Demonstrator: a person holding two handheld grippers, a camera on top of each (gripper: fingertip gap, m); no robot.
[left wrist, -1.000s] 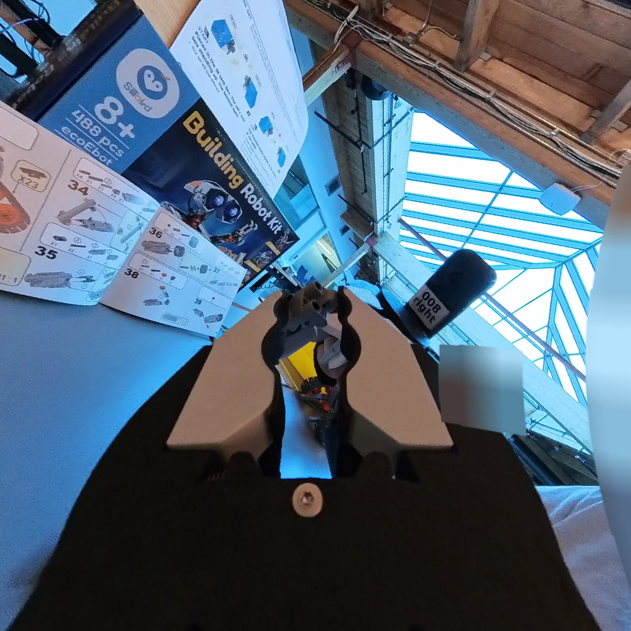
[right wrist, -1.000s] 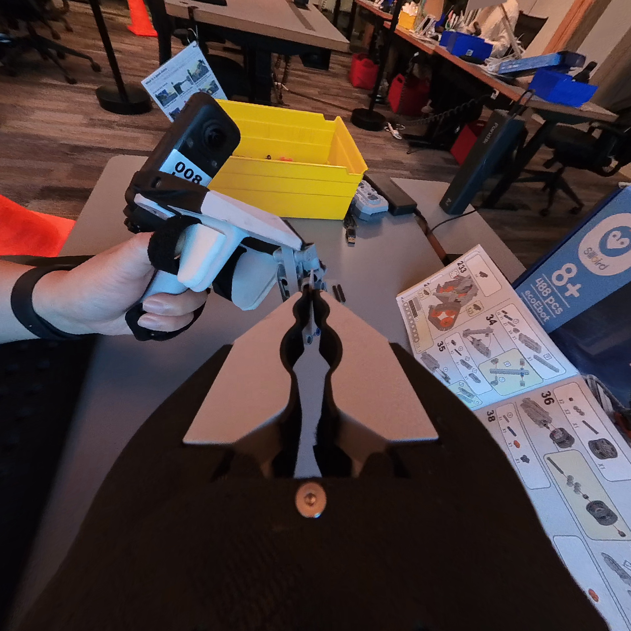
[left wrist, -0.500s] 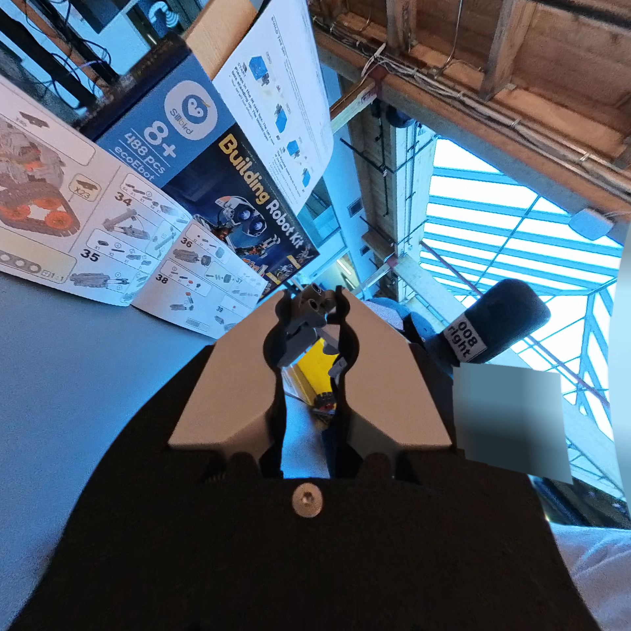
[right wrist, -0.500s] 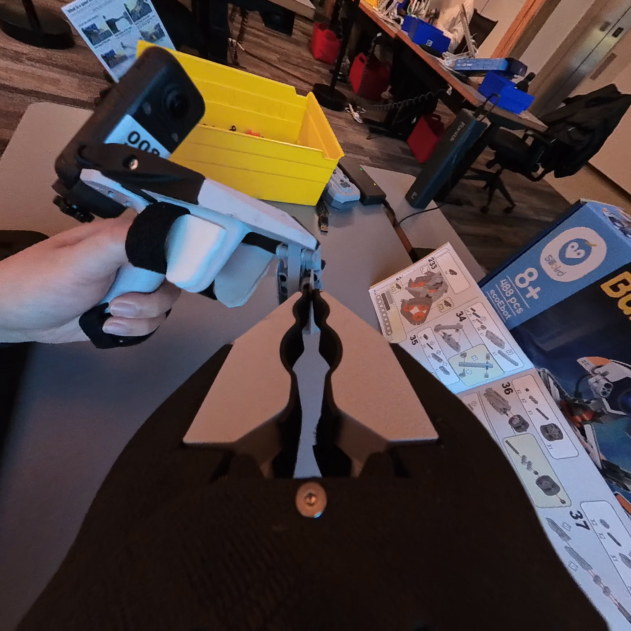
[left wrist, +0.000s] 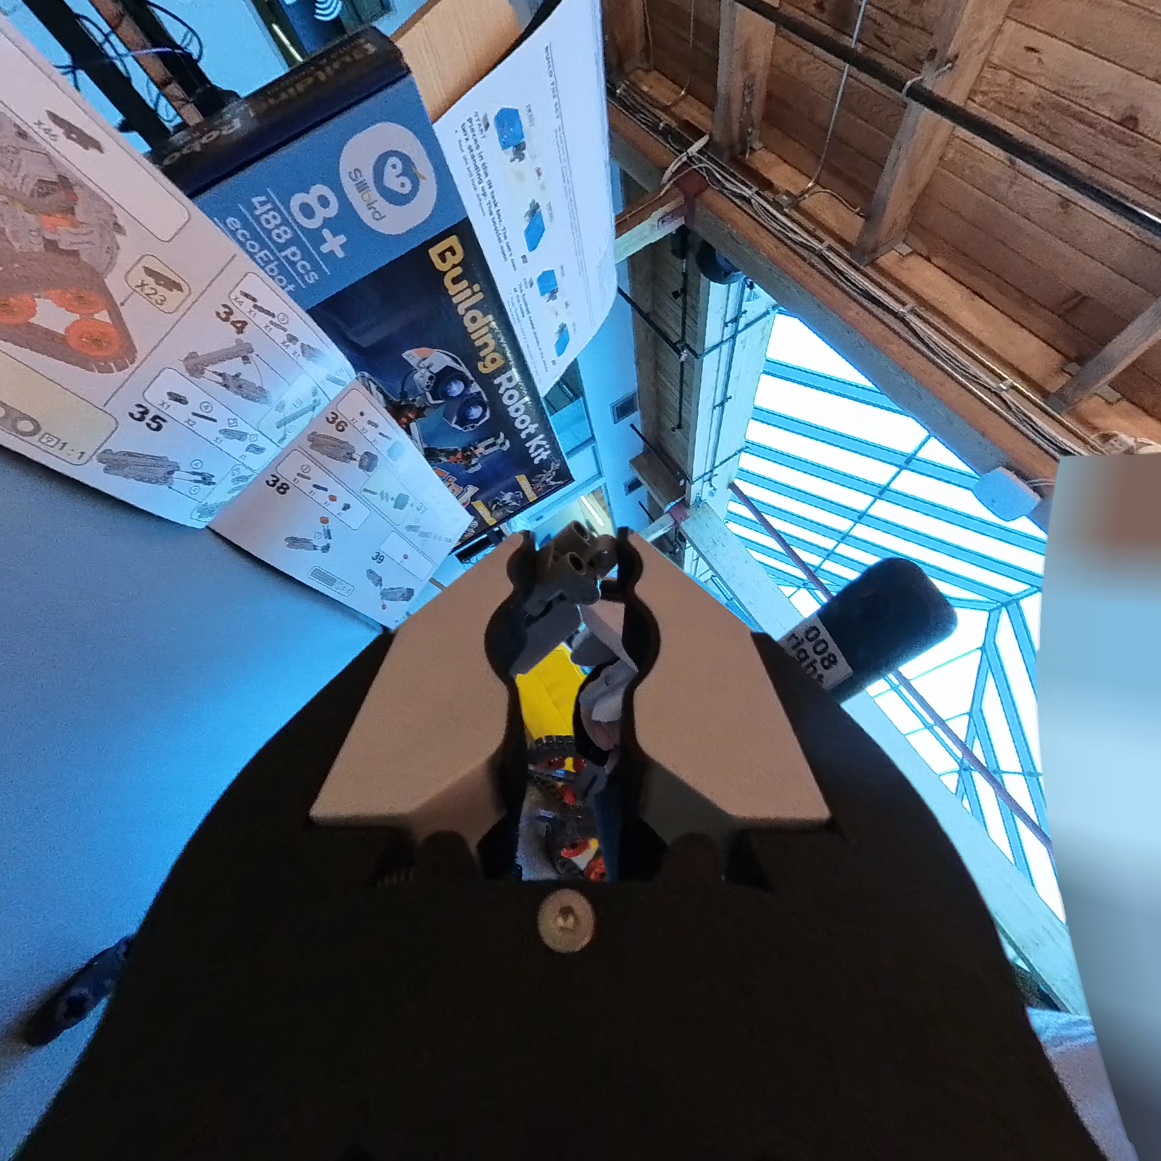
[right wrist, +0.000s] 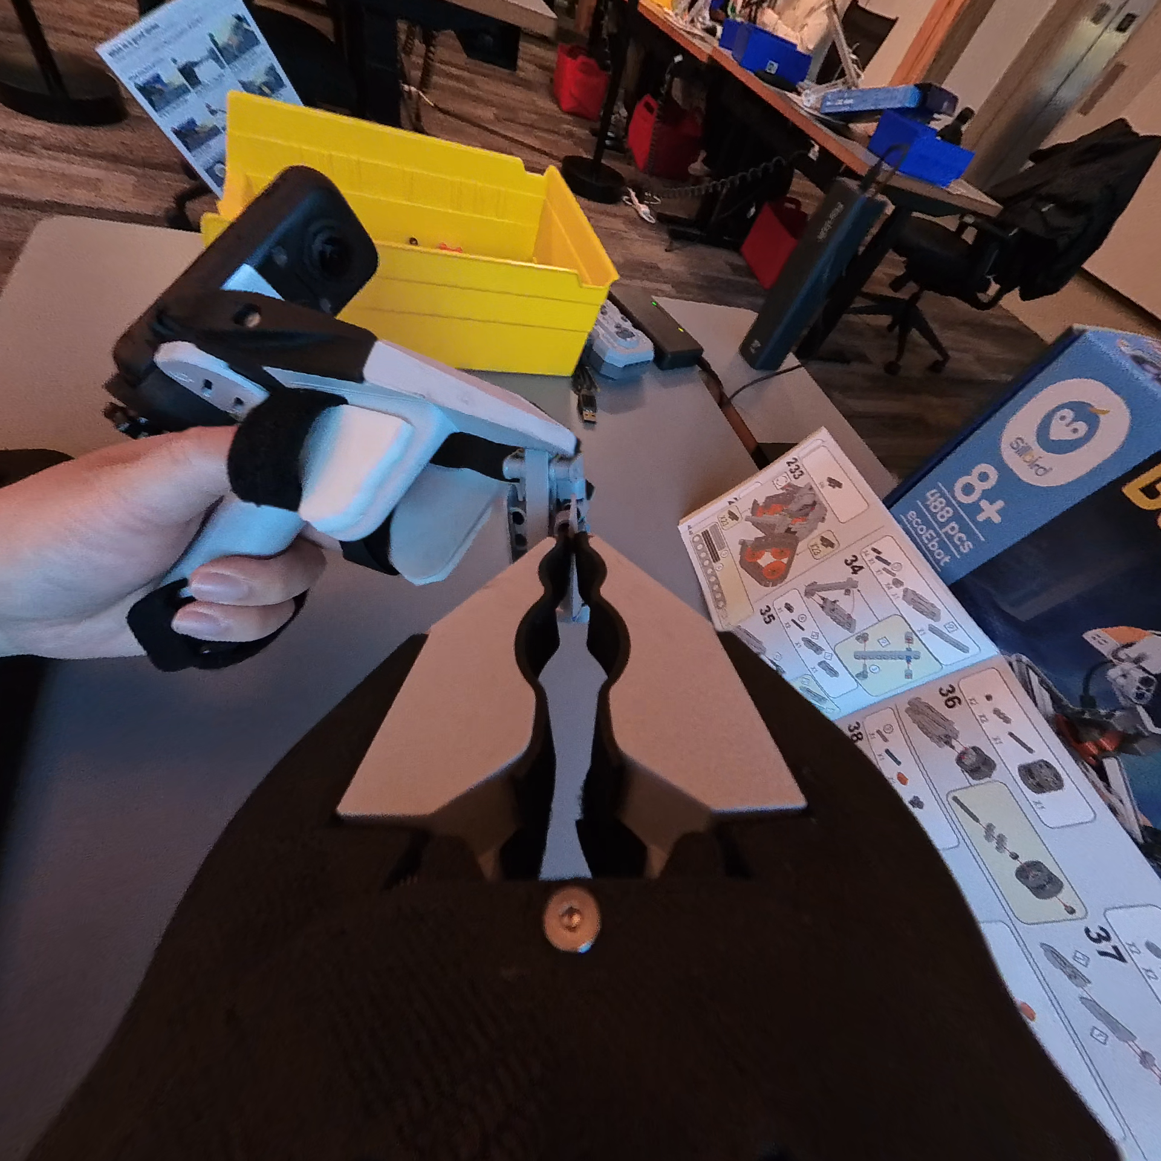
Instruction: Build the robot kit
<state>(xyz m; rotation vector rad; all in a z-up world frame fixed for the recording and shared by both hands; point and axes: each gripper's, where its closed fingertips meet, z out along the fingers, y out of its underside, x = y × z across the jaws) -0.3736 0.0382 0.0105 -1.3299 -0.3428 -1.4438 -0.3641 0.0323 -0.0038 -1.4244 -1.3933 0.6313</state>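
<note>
Left gripper (left wrist: 575,556) tilted steeply upward, jaws drawn nearly together and pinching at the tips. Seen again from the right wrist view (right wrist: 553,484): gripped by a bare hand (right wrist: 119,540) wrapped round its white handle, two fingers through a black strap, nose angled down toward the right one. Right gripper (right wrist: 572,553) pointed forward and slightly down, jaws almost closed on something thin, tips just beneath the left gripper's tips.

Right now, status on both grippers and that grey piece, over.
Left gripper shut on grey brick assembly, raised above grey table. Right gripper shut on thin light piece, tip at the assembly. Yellow bin behind, clear.
</note>
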